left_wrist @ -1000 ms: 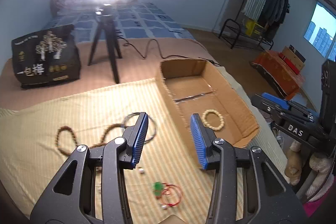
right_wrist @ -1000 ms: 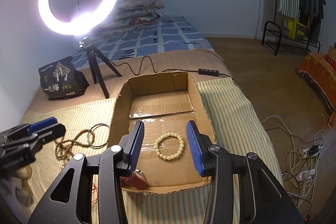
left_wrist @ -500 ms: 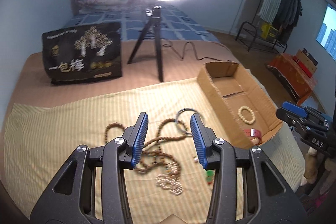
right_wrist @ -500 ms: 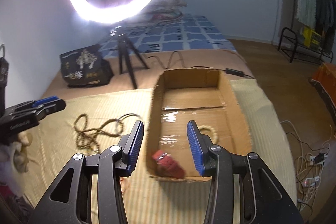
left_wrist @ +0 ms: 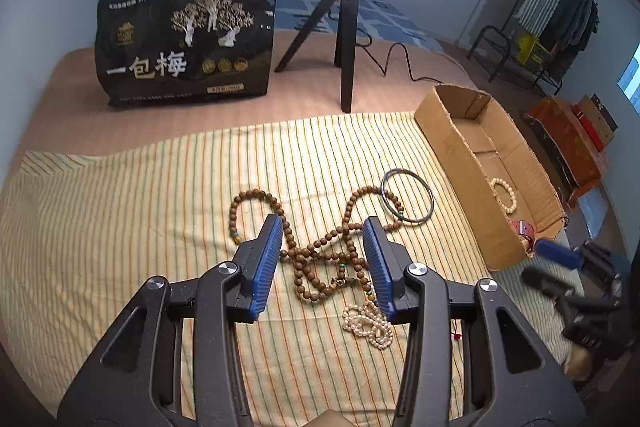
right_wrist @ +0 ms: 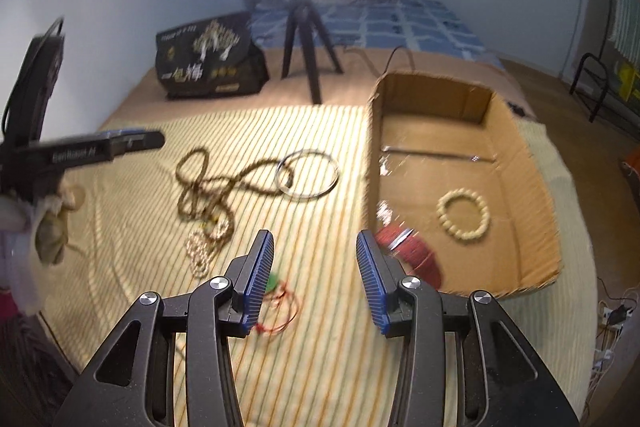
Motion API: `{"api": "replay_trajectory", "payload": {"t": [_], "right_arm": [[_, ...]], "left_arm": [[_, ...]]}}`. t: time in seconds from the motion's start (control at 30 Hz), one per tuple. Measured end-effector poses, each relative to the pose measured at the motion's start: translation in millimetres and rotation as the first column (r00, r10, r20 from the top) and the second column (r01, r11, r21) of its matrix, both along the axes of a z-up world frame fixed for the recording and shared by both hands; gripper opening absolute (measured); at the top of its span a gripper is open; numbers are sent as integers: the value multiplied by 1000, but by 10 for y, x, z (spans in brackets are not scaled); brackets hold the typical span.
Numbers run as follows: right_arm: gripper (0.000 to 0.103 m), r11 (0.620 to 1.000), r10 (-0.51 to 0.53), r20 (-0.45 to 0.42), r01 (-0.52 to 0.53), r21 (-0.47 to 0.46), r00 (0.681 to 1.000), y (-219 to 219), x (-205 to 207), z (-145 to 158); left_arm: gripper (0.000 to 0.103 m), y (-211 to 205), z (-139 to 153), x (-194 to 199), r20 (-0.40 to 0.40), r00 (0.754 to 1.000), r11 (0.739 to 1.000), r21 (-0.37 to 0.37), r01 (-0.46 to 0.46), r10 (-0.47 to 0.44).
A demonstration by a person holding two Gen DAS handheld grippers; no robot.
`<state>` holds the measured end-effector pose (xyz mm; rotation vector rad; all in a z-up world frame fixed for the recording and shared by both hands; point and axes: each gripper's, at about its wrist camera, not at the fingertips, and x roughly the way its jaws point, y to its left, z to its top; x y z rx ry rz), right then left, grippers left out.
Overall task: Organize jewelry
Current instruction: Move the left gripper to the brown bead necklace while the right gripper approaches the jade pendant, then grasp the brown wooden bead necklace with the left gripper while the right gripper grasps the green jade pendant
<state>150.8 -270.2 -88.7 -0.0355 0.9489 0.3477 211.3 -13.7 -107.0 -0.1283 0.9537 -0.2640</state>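
A long brown bead necklace (left_wrist: 320, 247) lies tangled on the striped cloth (left_wrist: 120, 227), with a pearl strand (left_wrist: 368, 323) and a thin dark bangle (left_wrist: 408, 197) beside it. My left gripper (left_wrist: 323, 259) is open and empty, just above the brown beads. My right gripper (right_wrist: 315, 279) is open and empty over the cloth, left of the cardboard box (right_wrist: 520, 187). The box holds a cream bead bracelet (right_wrist: 464, 213) and a red item (right_wrist: 412, 251). A red cord with a green bead (right_wrist: 280, 303) lies by my right gripper's left finger.
A ring light on a black tripod (left_wrist: 344, 39) and a black printed bag (left_wrist: 184, 47) stand behind the cloth. A clothes rack (left_wrist: 552, 11) stands at the far right. The right gripper shows at the left wrist view's right edge (left_wrist: 560, 267).
My left gripper has swung left from the box to over the brown beads. My right gripper has swung left from over the box to the cloth beside it. Both stayed open.
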Motion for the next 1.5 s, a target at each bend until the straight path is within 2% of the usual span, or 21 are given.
{"api": "replay_trajectory", "payload": {"t": [0.27,0.37,0.63,0.9,1.1,1.2,1.27,1.5], "right_arm": [[41,997,67,-89,-69,-18,994,226,-107,-278],[41,996,81,-107,-86,-38,991,273,-125,-362],[41,993,99,-165,-108,-41,981,394,-110,-548],[41,990,123,-192,-135,-51,974,484,-92,-651],[41,993,106,-216,-116,-33,971,445,-52,-716],[41,994,103,-221,-111,-23,970,441,-26,-722],[41,994,104,-221,-112,-21,970,443,-16,-719],[41,993,108,-225,-117,-26,968,484,37,-747]], "left_arm": [[44,44,-234,89,-113,993,999,-38,-19,15],[57,82,-343,121,-162,986,996,-72,-48,36],[57,81,-653,285,-275,959,981,-151,-120,75],[57,-4,-785,435,-303,948,973,-175,-152,93],[59,-152,-830,505,-294,949,983,-110,-148,110],[59,-222,-812,524,-274,954,990,-37,-138,122],[59,-260,-809,536,-253,957,990,10,-142,140],[60,-379,-885,596,-236,958,986,79,-147,162]]}}
